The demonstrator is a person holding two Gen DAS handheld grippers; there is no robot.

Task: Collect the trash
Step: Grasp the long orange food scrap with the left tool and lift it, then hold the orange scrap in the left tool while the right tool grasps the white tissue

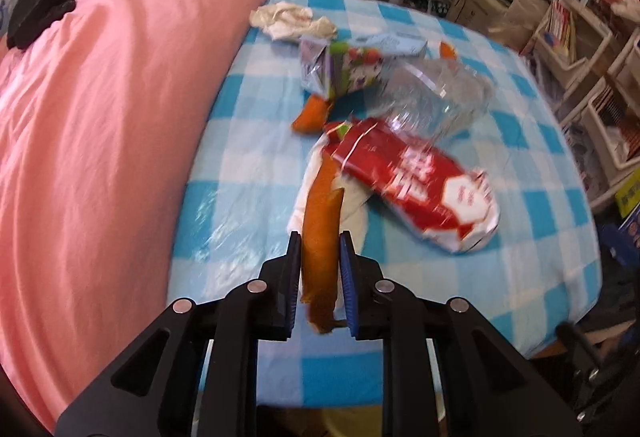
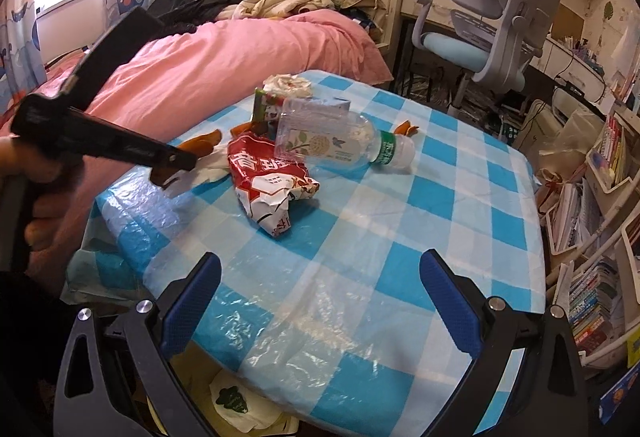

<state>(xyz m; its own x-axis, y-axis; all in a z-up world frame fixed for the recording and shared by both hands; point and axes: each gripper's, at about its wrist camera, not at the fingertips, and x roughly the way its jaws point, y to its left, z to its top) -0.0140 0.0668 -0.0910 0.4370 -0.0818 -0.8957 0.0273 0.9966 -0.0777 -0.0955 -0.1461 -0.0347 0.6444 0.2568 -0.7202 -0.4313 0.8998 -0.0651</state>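
Note:
My left gripper point(image 1: 320, 241) is shut on a long orange peel point(image 1: 322, 229) and holds it over the near part of the blue checked table point(image 1: 520, 205). Behind it lie a red snack bag point(image 1: 420, 181), a clear plastic bottle point(image 1: 436, 97), a colourful carton point(image 1: 340, 69), another orange peel point(image 1: 312, 115) and a crumpled tissue point(image 1: 288, 19). My right gripper point(image 2: 320, 277) is open and empty above the table's near edge. In the right wrist view the left gripper point(image 2: 172, 161) sits left of the red bag point(image 2: 268, 177) and bottle point(image 2: 340, 141).
A pink duvet on a bed point(image 1: 100, 117) borders the table on the left. A desk chair point(image 2: 492, 33) stands behind the table. Shelves of books point(image 2: 592, 237) fill the right. A bin with white trash point(image 2: 240, 405) shows below the table's near edge.

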